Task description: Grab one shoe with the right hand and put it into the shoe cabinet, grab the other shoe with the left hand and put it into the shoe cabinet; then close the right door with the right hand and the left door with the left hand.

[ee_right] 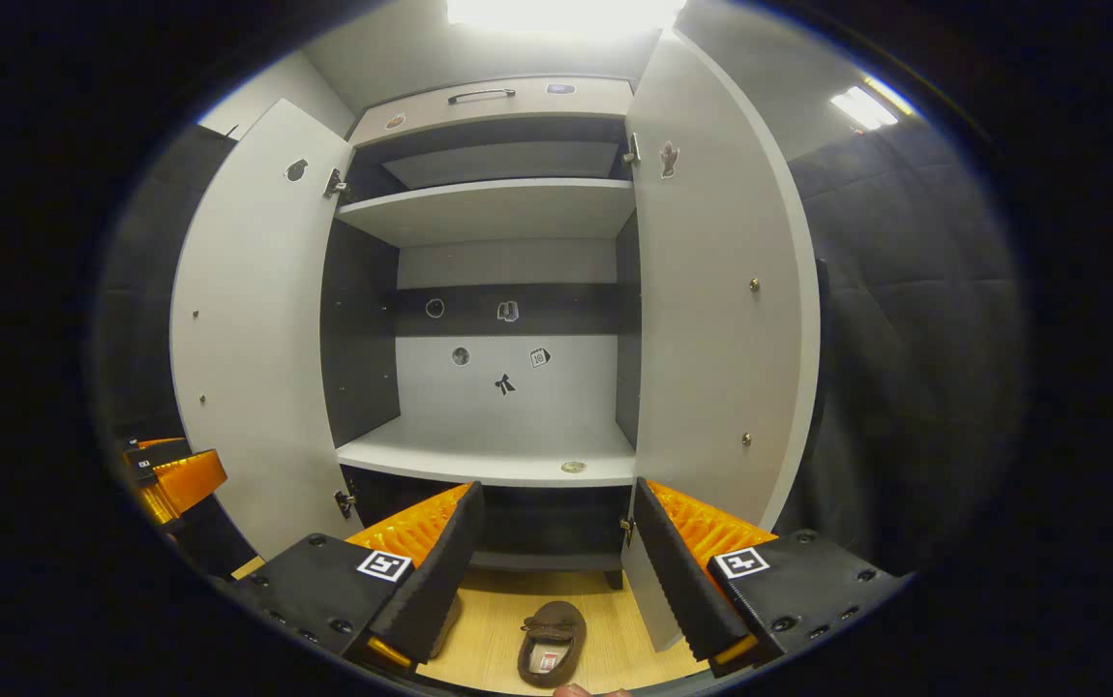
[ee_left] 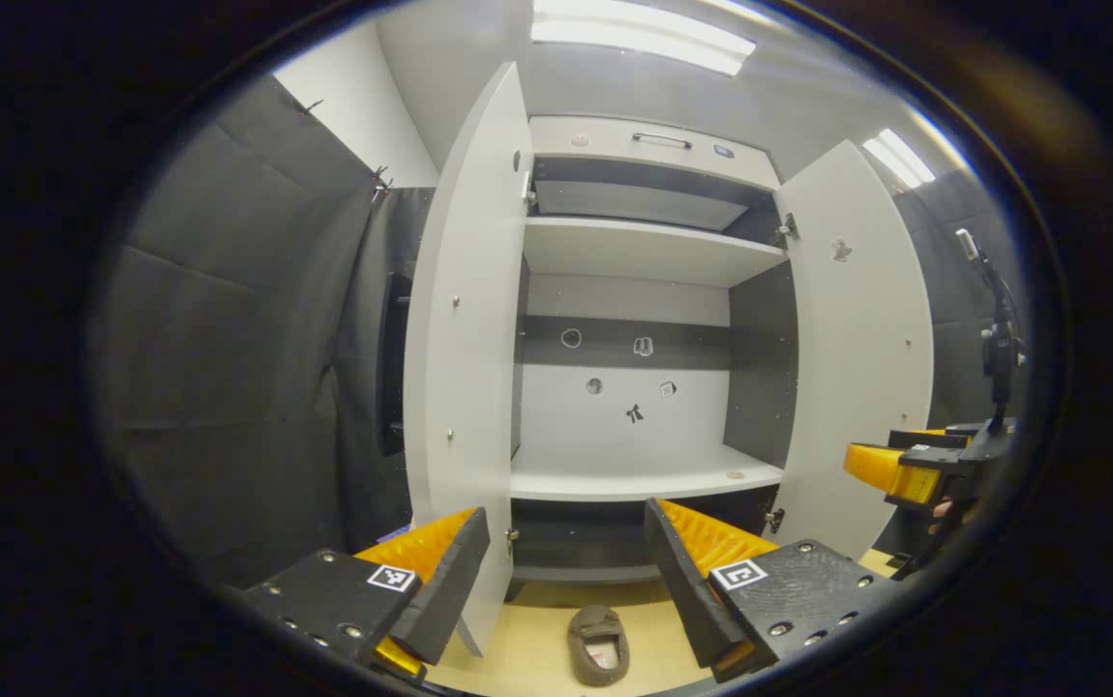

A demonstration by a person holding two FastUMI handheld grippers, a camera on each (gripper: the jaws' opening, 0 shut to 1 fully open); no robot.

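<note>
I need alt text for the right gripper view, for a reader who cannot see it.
An open cabinet with both doors swung wide and bare shelves. On the wood floor before it lies a brown shoe, between the fingers of the open right tool. The left tool shows at the left edge.

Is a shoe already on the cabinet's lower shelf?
No, the shelf holds no shoe; a brown shoe lies on the floor before the cabinet.

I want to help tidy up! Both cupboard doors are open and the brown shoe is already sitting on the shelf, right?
Not quite. Both doors are open, but the brown shoe lies on the floor in front of the cabinet, as the right gripper view shows.
</note>
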